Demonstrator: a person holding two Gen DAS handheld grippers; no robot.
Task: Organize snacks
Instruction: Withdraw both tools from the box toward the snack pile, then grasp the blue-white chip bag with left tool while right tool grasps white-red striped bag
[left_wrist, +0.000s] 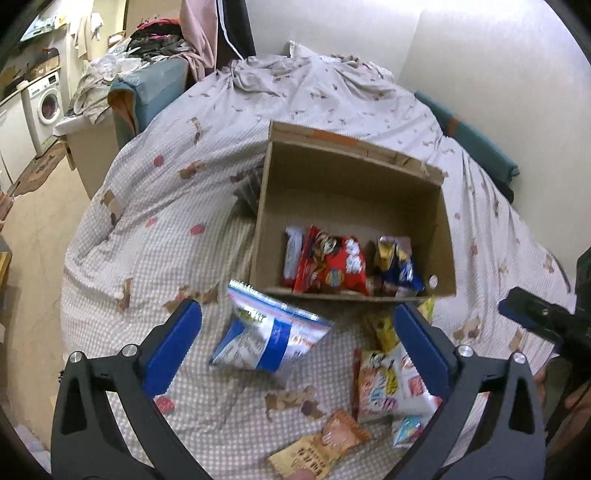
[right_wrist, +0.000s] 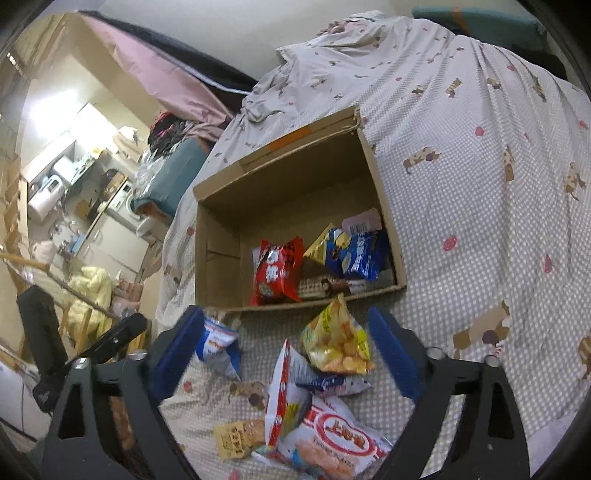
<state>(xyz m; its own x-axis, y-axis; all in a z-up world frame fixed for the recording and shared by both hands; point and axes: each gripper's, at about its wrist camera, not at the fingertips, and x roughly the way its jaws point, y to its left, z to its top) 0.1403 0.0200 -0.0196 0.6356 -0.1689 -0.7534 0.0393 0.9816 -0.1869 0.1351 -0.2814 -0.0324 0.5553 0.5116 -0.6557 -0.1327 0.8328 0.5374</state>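
An open cardboard box (left_wrist: 443, 236) (right_wrist: 218, 236) lies on the bed and holds a red snack bag (left_wrist: 332, 266) (right_wrist: 277, 273) and a blue one (left_wrist: 399, 269) (right_wrist: 364, 251). My left gripper (left_wrist: 299, 332) is open, its jaws on either side of a blue-and-white snack bag (left_wrist: 269, 339) (right_wrist: 218, 343) that lies in front of the box, untouched. My right gripper (right_wrist: 284, 343) is open above a yellow snack bag (right_wrist: 336, 339) and a white-and-red bag (right_wrist: 332, 439). Its fingertip shows in the left wrist view (left_wrist: 517, 310).
More loose snacks lie on the dotted bedspread (left_wrist: 155, 258) near the front: a white-and-yellow bag (left_wrist: 391, 384), an orange packet (left_wrist: 325, 446) (right_wrist: 236, 439). Piled clothes (left_wrist: 162, 40) and a washing machine (left_wrist: 48, 103) stand to the left beyond the bed.
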